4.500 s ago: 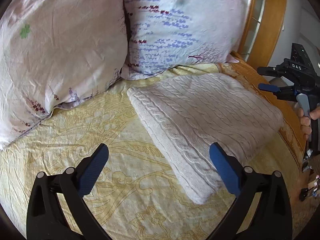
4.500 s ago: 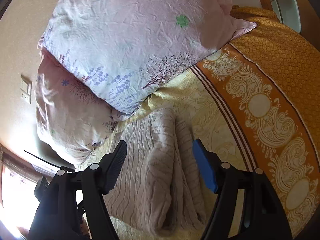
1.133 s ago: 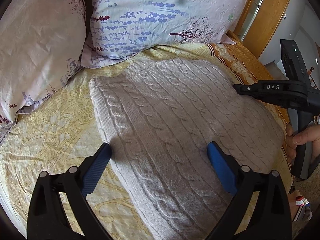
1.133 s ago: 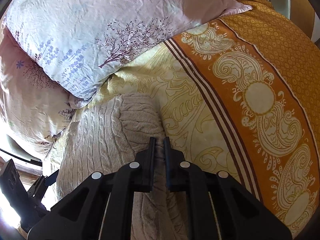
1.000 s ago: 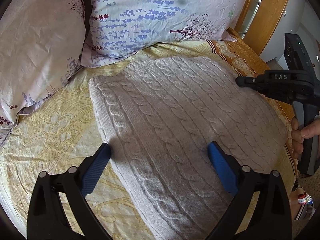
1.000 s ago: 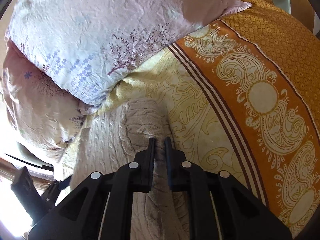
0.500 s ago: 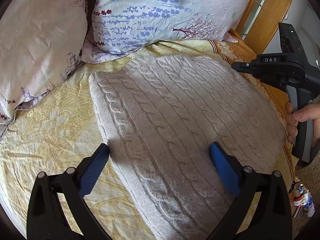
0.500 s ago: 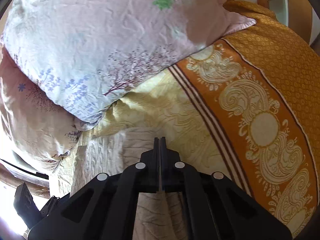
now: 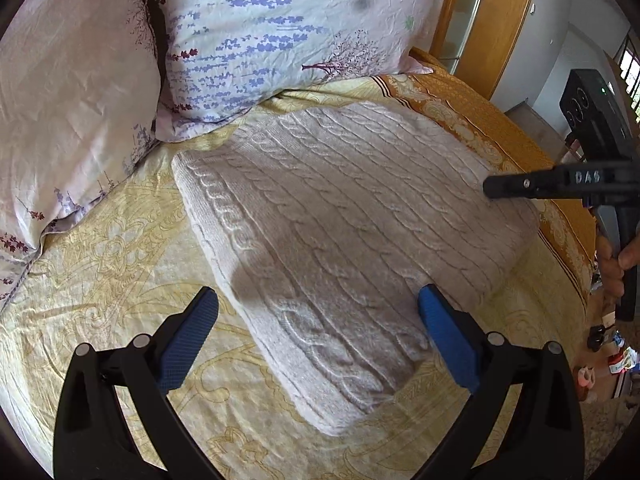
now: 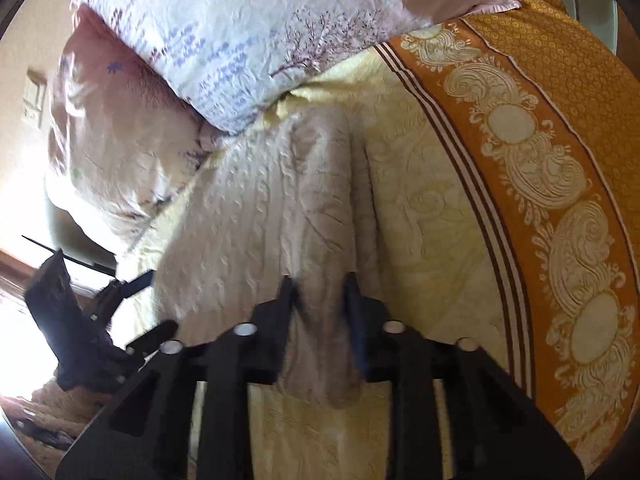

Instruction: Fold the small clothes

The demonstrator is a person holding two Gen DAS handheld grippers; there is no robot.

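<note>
Blur softens the right tool (image 10: 320, 300), whose jaws are opening around a bunched fold of the cable-knit sweater (image 9: 340, 232); whether the pads still pinch it is unclear. The folded cream sweater lies on the bed (image 9: 100, 280) below two floral pillows (image 9: 280, 32), near the orange-bordered side edge. The left tool (image 9: 316, 336) hangs released over its near corner.

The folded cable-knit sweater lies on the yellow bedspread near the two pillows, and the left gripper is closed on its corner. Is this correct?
Not quite. In the left wrist view the left gripper is wide open above the sweater, gripping nothing. The rest holds: the sweater lies folded on the yellow bedspread near the two pillows.
</note>
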